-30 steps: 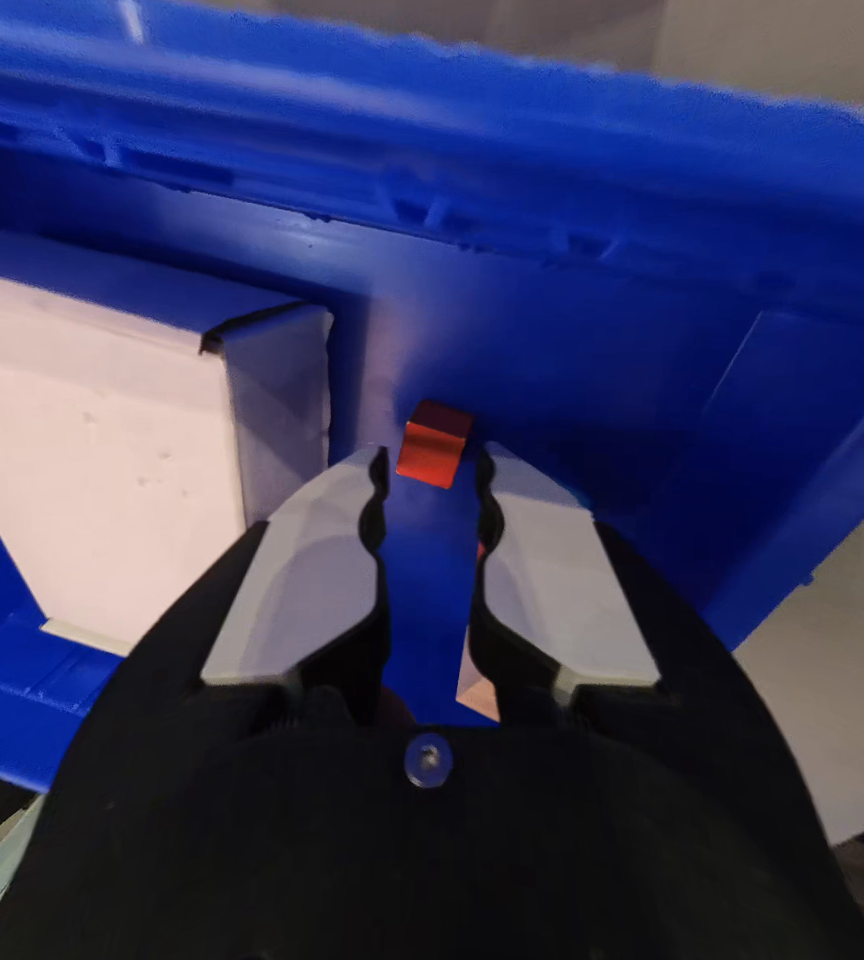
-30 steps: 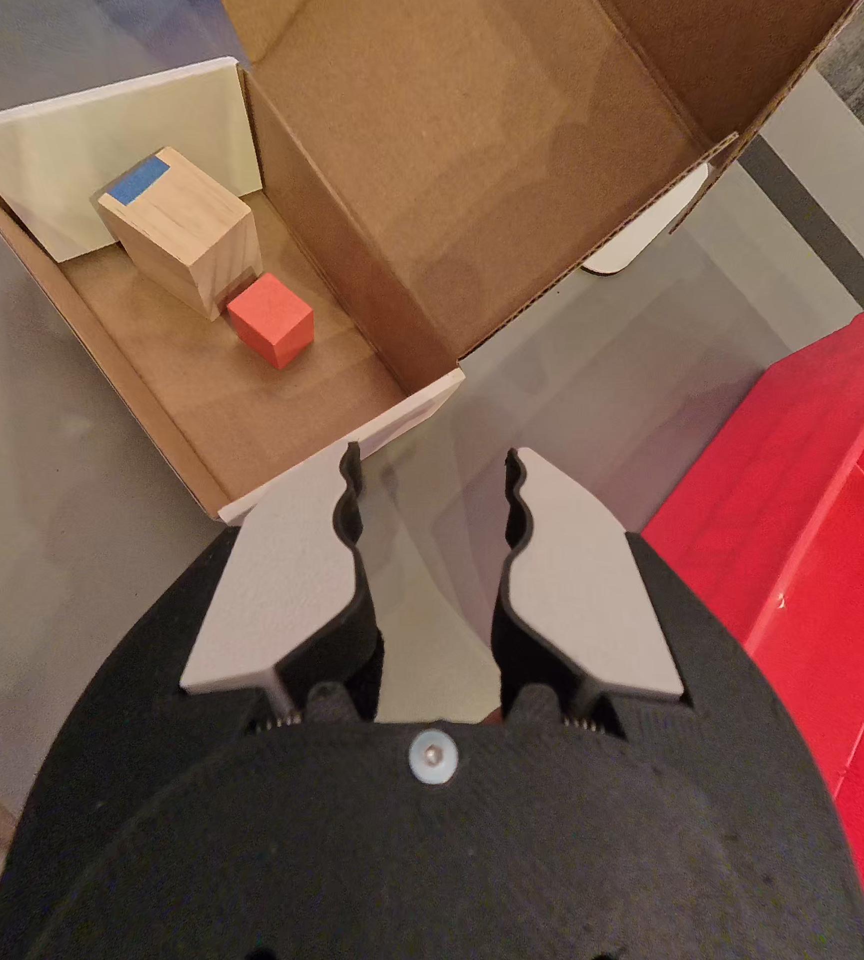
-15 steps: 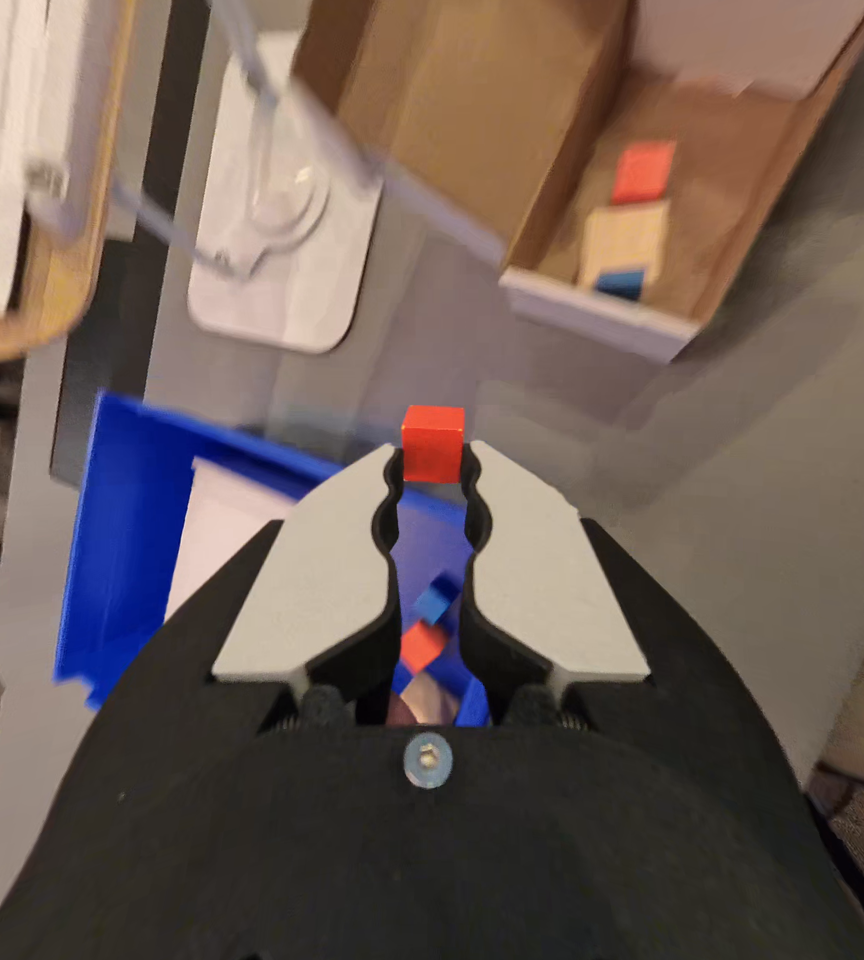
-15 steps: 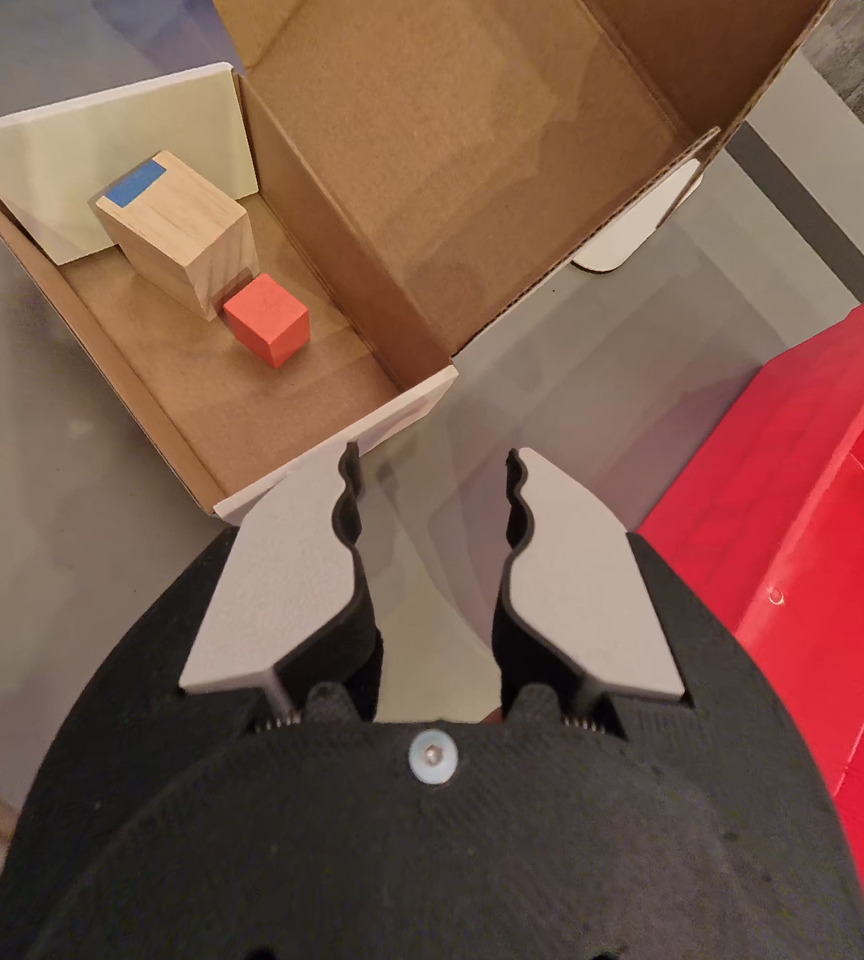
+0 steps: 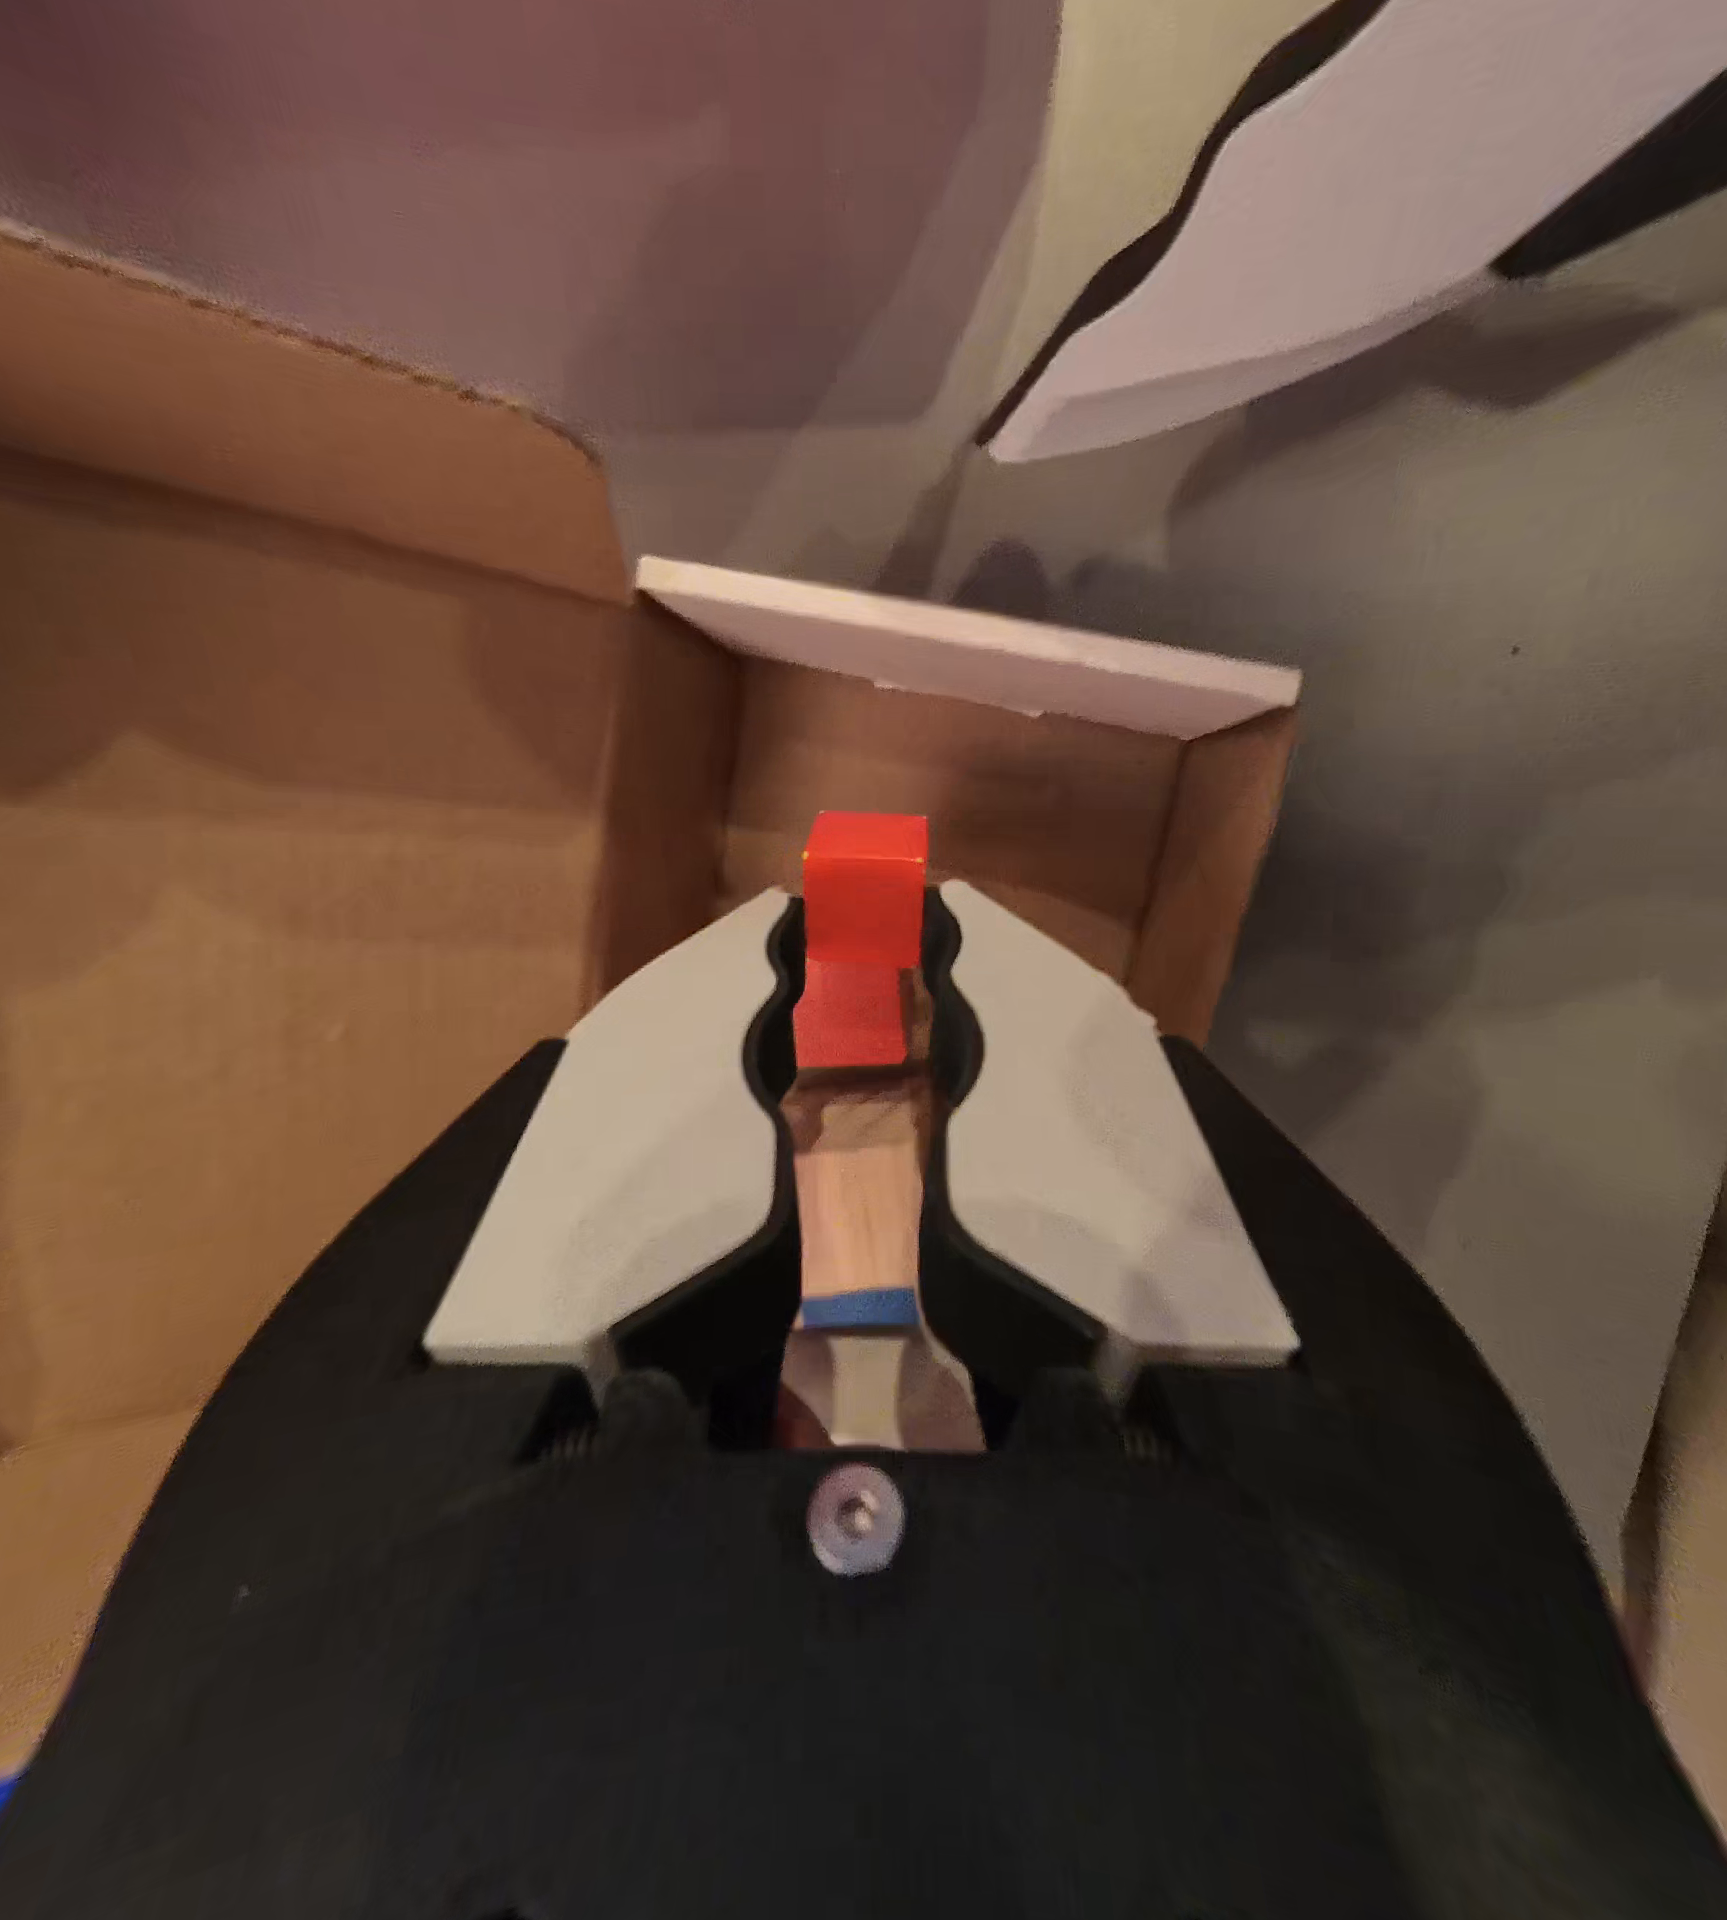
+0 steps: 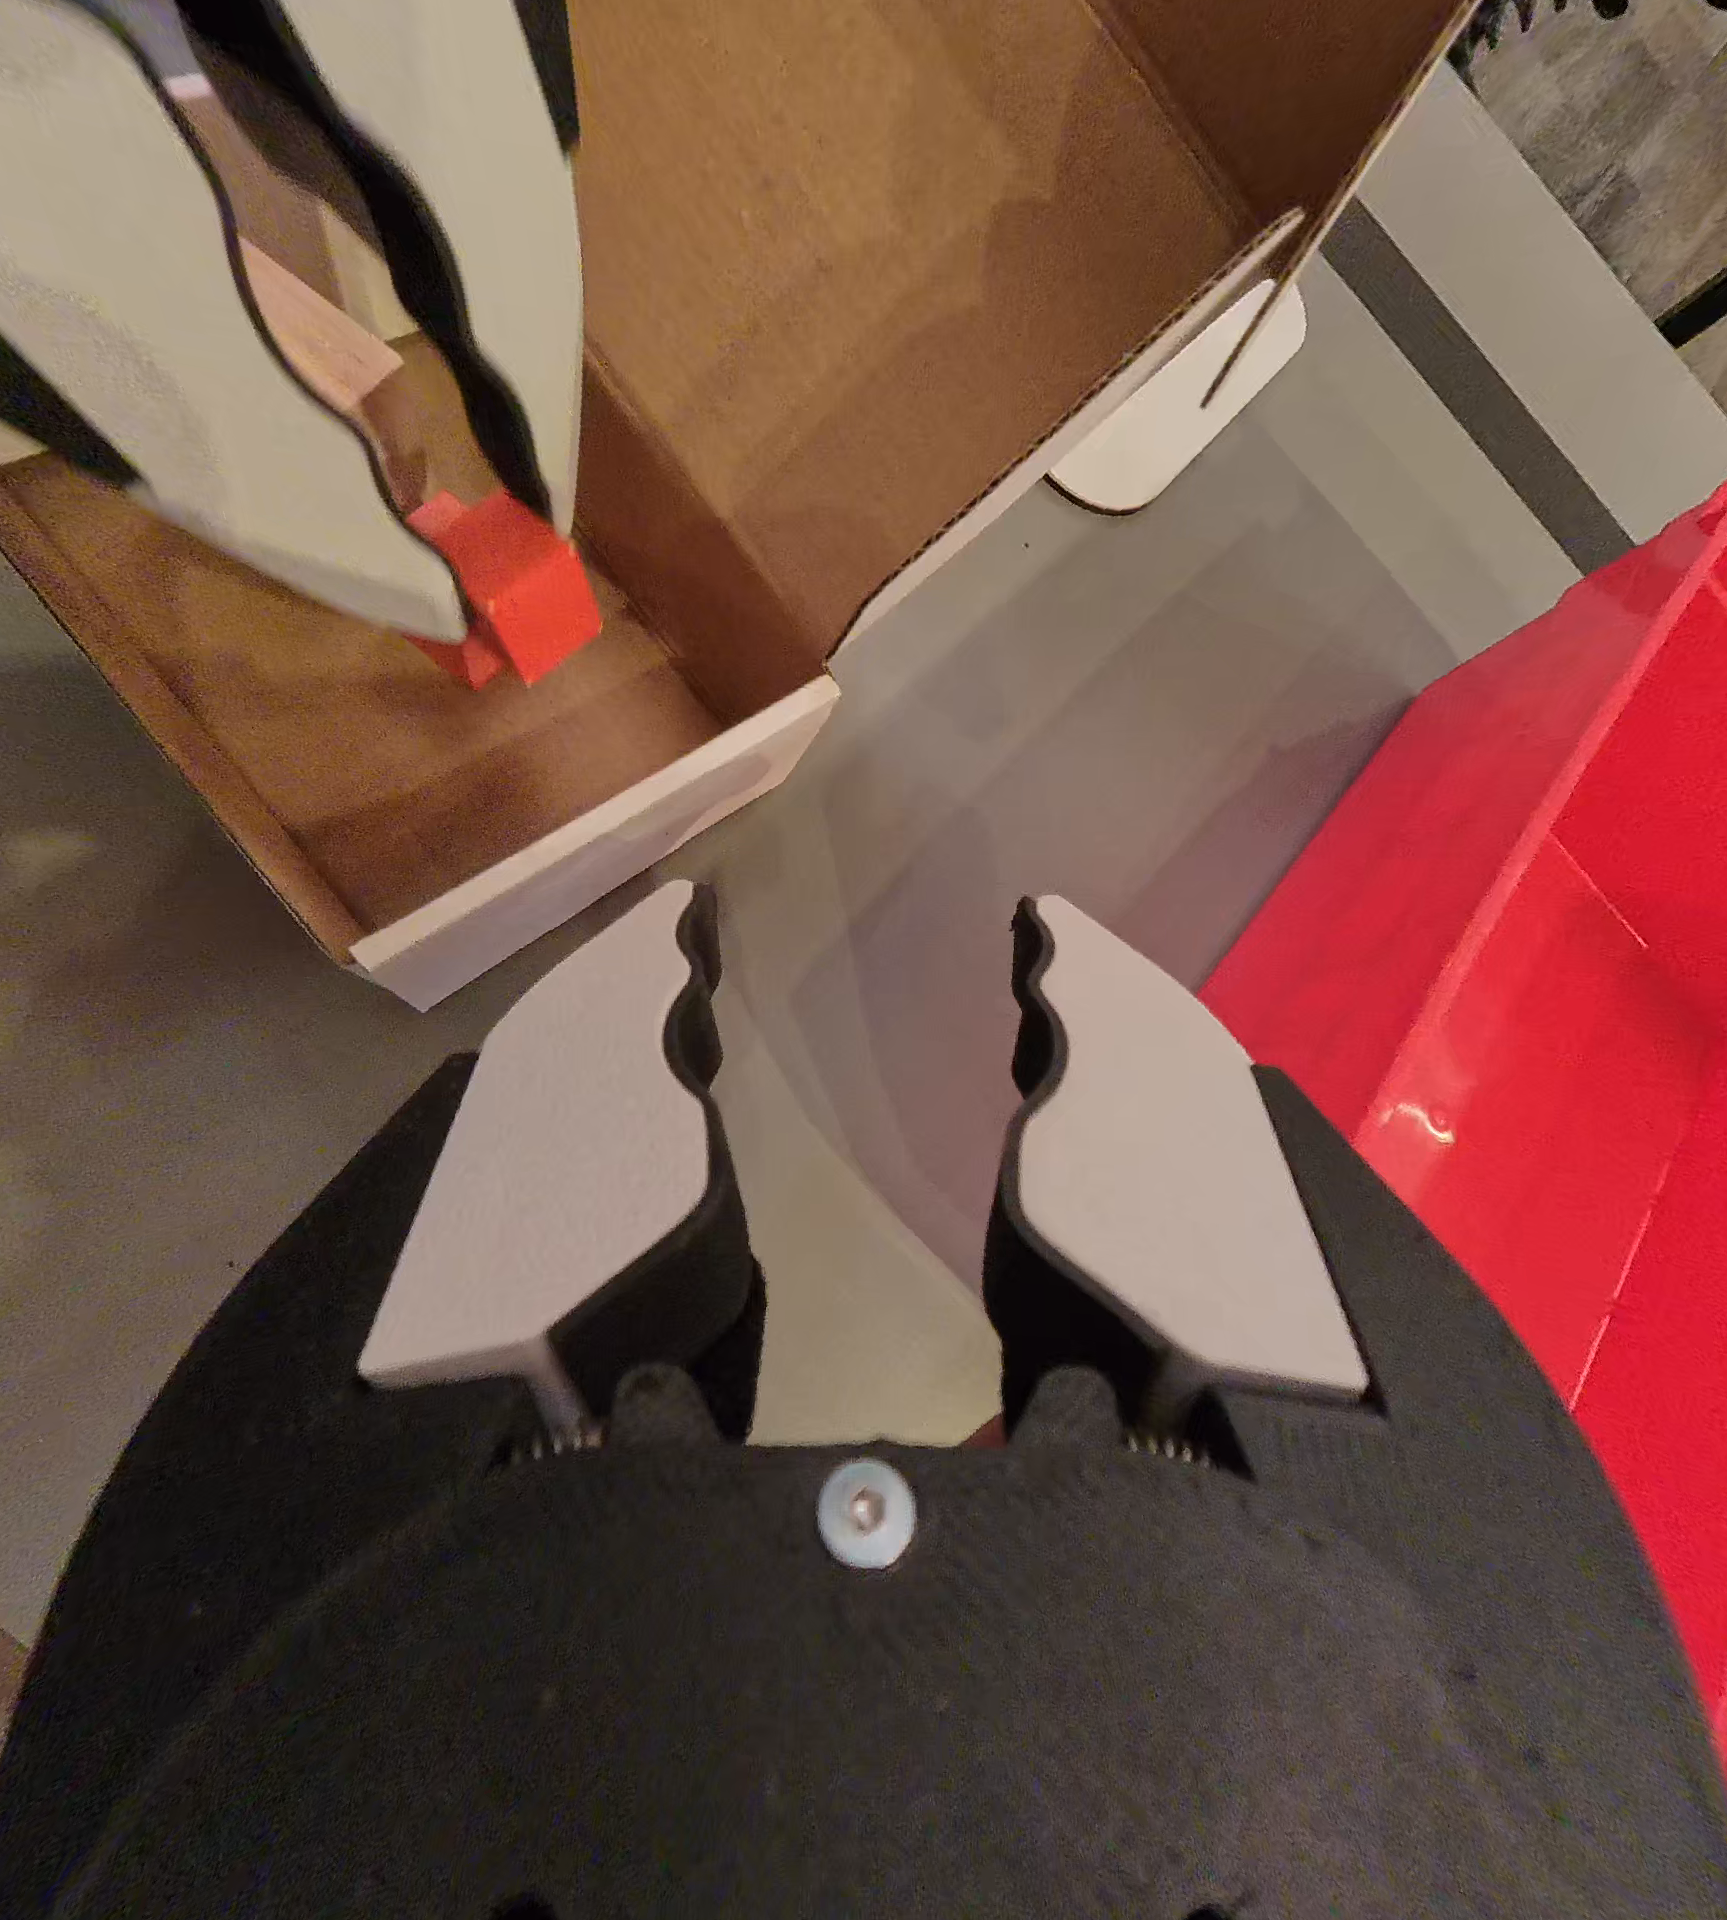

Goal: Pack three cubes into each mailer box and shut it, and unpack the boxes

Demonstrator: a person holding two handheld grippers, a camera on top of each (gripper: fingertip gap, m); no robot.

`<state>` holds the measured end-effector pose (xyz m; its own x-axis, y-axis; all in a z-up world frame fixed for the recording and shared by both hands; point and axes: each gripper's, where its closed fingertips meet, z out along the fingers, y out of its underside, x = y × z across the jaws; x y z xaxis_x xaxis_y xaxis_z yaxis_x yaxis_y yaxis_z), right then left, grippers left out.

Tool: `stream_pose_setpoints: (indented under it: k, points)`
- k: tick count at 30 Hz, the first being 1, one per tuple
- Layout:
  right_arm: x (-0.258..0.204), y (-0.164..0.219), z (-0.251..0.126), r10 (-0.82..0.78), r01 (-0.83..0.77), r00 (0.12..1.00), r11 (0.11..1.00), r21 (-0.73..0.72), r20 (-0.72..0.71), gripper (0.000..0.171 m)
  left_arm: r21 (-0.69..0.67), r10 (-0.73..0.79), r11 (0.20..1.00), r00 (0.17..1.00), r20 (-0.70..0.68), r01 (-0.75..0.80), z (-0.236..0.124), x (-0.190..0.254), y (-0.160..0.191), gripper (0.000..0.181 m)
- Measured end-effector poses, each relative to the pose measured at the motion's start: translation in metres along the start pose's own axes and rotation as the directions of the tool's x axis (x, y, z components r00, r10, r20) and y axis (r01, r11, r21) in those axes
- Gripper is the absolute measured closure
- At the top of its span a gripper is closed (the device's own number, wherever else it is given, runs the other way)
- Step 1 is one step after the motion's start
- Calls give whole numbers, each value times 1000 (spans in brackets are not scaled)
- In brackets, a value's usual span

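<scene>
Left wrist view showed the left tongs clenched on a red cube, held at the very tips over the open mailer box. Right wrist view confirmed this: the cube hung low inside the box, close to the inner wall, with a second red cube on the floor just beneath and a wood block farther in. The right tongs were released, empty, above the grey bench between the box and a red bin.

Assessment: the cube appeared small, rigid and light, with smooth painted faces; grip across two opposite flat faces is sound, but tip hold is shallow and could let it twist. The box, being thin cardboard, would likely flex; flaps are best taken by their edges.
</scene>
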<state>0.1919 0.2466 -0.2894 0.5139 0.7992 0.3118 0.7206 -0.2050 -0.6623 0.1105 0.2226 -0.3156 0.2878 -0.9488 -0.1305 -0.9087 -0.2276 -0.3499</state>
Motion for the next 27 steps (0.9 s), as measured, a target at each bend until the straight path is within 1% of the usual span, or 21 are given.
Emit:
stream_pose_setpoints:
  k: [1, 3, 5, 9, 11, 13, 15, 17, 19, 21, 22, 24, 26, 27]
  points:
    - [0, 0, 0, 0, 0, 1000, 1000, 0, 1, 118, -9, 0, 1000, 1000, 12, 0, 5, -1, -1, 161]
    - [-1, 0, 1, 2, -2, 1000, 1000, 0, 10, 118, -65, 32, 997, 999, 38, -29, 13, -4, 4, 161]
    - [-2, 0, 2, -5, 5, 1000, 1000, -1, 16, 117, -59, 42, 997, 999, 16, -41, 19, 1, 2, 161]
    - [-2, -1, 1, -5, 5, 1000, 1000, 2, 17, 117, -108, 77, 991, 997, 16, -75, 30, 4, 5, 160]
    - [-2, 0, 1, -2, 2, 1000, 1000, 0, 18, 117, -119, 85, 990, 996, 21, -82, 33, 3, 7, 152]
    - [-2, 2, 0, -1, 1, 1000, 1000, -4, 18, 117, -88, 61, 995, 997, 44, -57, 30, -1, 5, 144]
    - [-1, 2, 0, 3, -3, 1000, 1000, -3, 20, 117, -41, 32, 999, 997, 69, -30, 17, -5, 2, 138]
    - [-1, 2, 0, 6, -6, 1000, 1000, -2, 23, 117, 20, 15, 1000, 994, 106, -17, -4, -8, 1, 136]
    - [-1, 1, 0, 9, -9, 1000, 1000, 4, 25, 117, 71, -23, 997, 983, 180, 10, -28, -18, 7, 135]
    - [-2, -1, -1, 17, -17, 999, 1000, 13, 30, 117, 154, -78, 987, 965, 251, 40, -56, -29, 15, 134]
    - [-3, -2, -1, 20, -20, 999, 1000, 18, 32, 117, 204, -121, 977, 951, 283, 64, -70, -35, 19, 134]
    - [-4, -4, 0, 23, -24, 999, 999, 27, 34, 117, 301, -225, 948, 889, 398, 105, -100, -56, 31, 122]
    - [-5, -8, 0, 32, -33, 999, 999, 38, 35, 117, 372, -300, 917, 864, 404, 144, -115, -61, 43, 120]
    - [-5, -11, 0, 35, -37, 999, 998, 49, 35, 117, 380, -327, 909, 857, 398, 170, -115, -61, 50, 119]
